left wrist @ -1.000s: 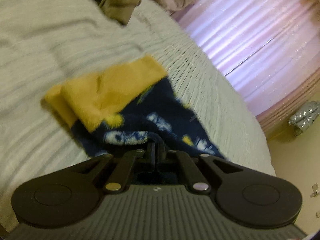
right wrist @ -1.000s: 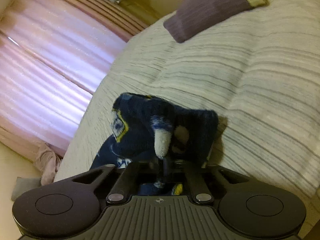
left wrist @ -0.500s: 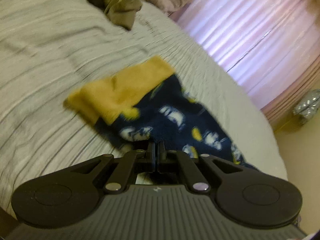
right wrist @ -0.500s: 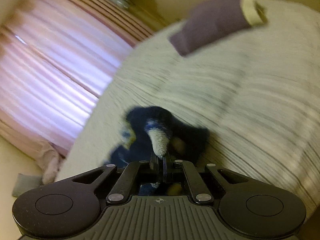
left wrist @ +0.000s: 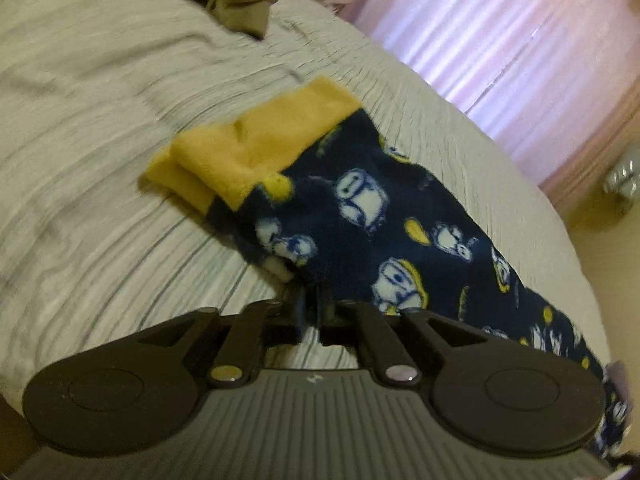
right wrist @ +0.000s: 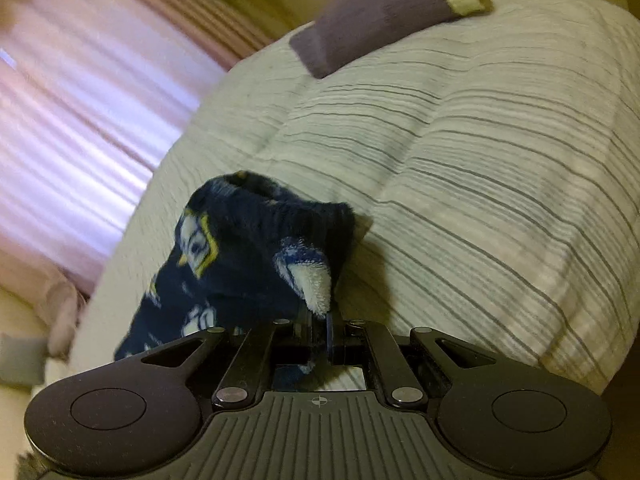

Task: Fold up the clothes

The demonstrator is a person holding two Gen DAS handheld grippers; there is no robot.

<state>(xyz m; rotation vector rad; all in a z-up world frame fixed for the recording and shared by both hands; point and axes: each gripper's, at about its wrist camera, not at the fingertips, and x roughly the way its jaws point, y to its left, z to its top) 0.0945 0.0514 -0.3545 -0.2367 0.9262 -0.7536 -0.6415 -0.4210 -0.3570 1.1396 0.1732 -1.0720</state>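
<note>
A: Left wrist view first. Fleece pants point(left wrist: 380, 220), navy with a cartoon print and a yellow cuff point(left wrist: 256, 152), lie stretched across the striped bed point(left wrist: 100, 140). The left claw point(left wrist: 310, 300) is drawn narrow onto the navy edge just below the cuff, holding that edge.

B: Long axis?

A: It runs from the cuff, up and left of the claw, down to the lower right, where the cloth passes out of frame near the bed's edge. So most of the length lies to the right of the left claw. A heap of other clothes point(left wrist: 240, 4) sits far off at the top. Pink curtain point(left wrist: 500, 40) beyond the bed.

B: Right wrist view?

A: The right claw point(right wrist: 320, 320) is pinched on a bunched fold of the same pants point(right wrist: 240, 256), with a pale fleece tuft sticking up between the fingers. Cloth rises ahead and left of it. A purple folded garment point(right wrist: 380, 20) rests well apart, toward the far corner of the bed.

B: Judgement?

A: Each claw holds one end, cloth spanning between them. Fold likely depends on bringing one end along that axis onto the other. Right end is bunched and could land uneven.
</note>
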